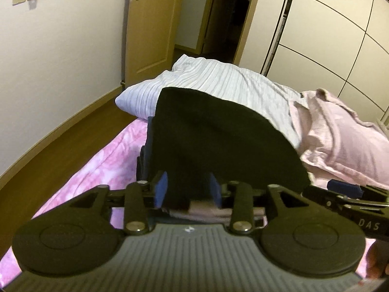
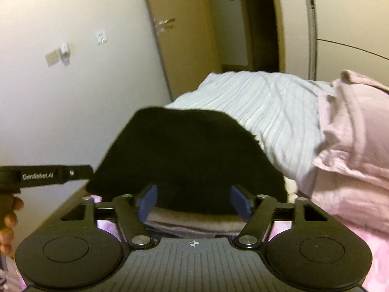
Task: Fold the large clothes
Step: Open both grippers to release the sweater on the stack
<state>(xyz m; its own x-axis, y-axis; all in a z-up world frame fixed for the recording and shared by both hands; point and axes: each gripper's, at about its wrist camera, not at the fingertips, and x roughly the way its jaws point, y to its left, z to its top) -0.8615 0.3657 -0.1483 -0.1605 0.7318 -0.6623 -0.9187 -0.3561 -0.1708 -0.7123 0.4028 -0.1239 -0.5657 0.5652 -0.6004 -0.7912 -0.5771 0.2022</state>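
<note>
Both grippers, left (image 1: pixel 189 189) and right (image 2: pixel 193 200), stand with jaws open around a black garment (image 1: pixel 214 146), pads not visibly pressing it. It lies atop folded clothes (image 2: pixel 194 221) on the pink bedspread (image 1: pixel 97 168); pillows (image 1: pixel 231 85) lie beyond.

Both grippers are tipped downward, side by side. The left gripper (image 1: pixel 188 191) has its blue fingers (image 1: pixel 161 189) fairly close together, with dark cloth between them; whether they press on it is hard to tell. The right gripper (image 2: pixel 193 202) has its fingers (image 2: pixel 239 202) spread wide, clear of the cloth. A hand (image 2: pixel 8 221) grips the left gripper's handle.
</note>
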